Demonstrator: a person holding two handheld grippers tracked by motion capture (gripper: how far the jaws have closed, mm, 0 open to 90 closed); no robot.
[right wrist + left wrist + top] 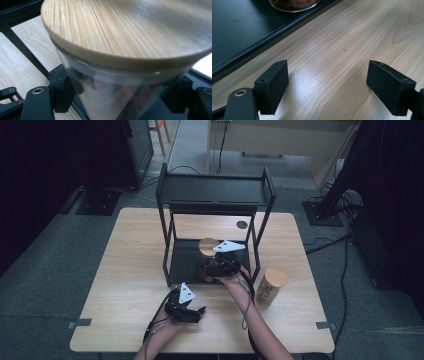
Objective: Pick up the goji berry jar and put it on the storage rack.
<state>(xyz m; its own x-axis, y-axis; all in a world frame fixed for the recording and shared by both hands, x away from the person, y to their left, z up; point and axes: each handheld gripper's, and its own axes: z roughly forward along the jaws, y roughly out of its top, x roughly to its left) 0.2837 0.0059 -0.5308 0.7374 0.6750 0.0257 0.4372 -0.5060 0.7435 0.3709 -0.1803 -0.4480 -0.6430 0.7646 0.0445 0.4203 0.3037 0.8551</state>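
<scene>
A glass jar with a wooden lid (207, 245) stands on the lower shelf (184, 262) of a black two-tier rack. My right gripper (214, 268) is shut on its glass body from the near side. In the right gripper view the lid (130, 30) looms large and tilted, and both black fingers (63, 90) press the glass (107, 95), which holds dark reddish contents. My left gripper (195, 310) rests low over the table near the front edge. It stands open (327, 72) with only bare wood between its fingers (274, 80).
A second jar with a wooden lid (270, 286) stands on the table just right of the rack. The rack's top shelf (215, 190) overhangs the held jar, and its posts (258, 247) flank it. The shelf's raised edge (262, 42) lies ahead of my left gripper.
</scene>
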